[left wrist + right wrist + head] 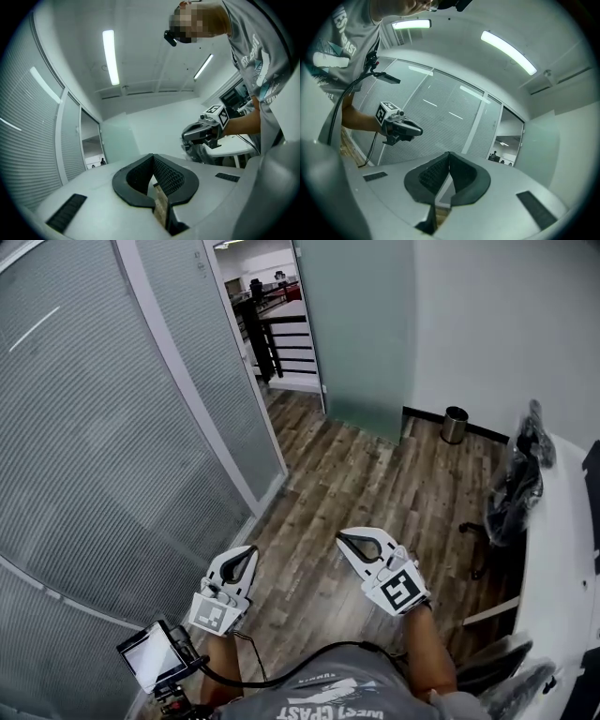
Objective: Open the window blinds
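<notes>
Jaws pressed together and empty, the left hand-held gripper (244, 557) and right hand-held gripper (351, 542) hover above the floor (356, 474). The shut window blinds (84, 427) line its left edge. The slats are probably light and easily bent, best worked by wand or cord; none is visible.

print | grey T-shirt (328, 701): white block letters across the chest, upside-down in the head view, seemingly "WEST COAST"; smaller line beside them too blurred to read | right gripper view, same shirt (351, 33): only letter fragments at the edge | white marker cubes (400, 591) (208, 615): black-and-white square code patterns, no letters
</notes>
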`<state>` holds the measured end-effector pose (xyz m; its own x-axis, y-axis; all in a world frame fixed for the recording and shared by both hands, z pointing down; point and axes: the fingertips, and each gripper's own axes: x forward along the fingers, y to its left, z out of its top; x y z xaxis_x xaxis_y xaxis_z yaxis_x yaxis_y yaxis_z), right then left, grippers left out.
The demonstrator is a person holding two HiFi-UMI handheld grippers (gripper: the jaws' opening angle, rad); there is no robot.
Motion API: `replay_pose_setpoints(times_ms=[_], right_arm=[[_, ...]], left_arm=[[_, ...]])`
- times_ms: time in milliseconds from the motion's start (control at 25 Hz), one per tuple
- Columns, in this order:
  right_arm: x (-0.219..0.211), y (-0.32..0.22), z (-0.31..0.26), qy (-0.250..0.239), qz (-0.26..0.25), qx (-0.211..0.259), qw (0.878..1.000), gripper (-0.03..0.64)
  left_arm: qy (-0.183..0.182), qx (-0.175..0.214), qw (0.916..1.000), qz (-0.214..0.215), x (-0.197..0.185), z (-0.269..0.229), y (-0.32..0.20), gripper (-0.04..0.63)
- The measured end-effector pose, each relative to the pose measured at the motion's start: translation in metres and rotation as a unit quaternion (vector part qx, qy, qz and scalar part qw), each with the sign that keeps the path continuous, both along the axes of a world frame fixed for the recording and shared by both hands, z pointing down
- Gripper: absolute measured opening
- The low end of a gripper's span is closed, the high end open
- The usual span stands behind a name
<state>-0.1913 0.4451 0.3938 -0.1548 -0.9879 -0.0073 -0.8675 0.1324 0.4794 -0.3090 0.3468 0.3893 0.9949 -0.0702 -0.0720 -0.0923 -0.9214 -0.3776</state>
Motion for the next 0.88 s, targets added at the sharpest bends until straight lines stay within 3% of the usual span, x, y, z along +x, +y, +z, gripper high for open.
replay_pose_setpoints(times_ms=[400,600,880], right_arm=[[0.101,-0.015,0.008,-0.042,0.006,0.015,0.999,0.002],[0.135,-0.054,0.02,-0.046,0.008,0.009,0.999,0.002],[0.181,-0.132,0.006,-0.018,0.023,0.008,1.0,0.002]], left_arm=[[-0.025,0.012,0.9996,-0.001,0.091,0.004,-0.016,0.0],[-0.035,0.011,0.9993,0.005,0.13,0.015,-0.056,0.0],[-0.01,0.01,0.9995,0.027,0.186,0.006,-0.14,0.0]])
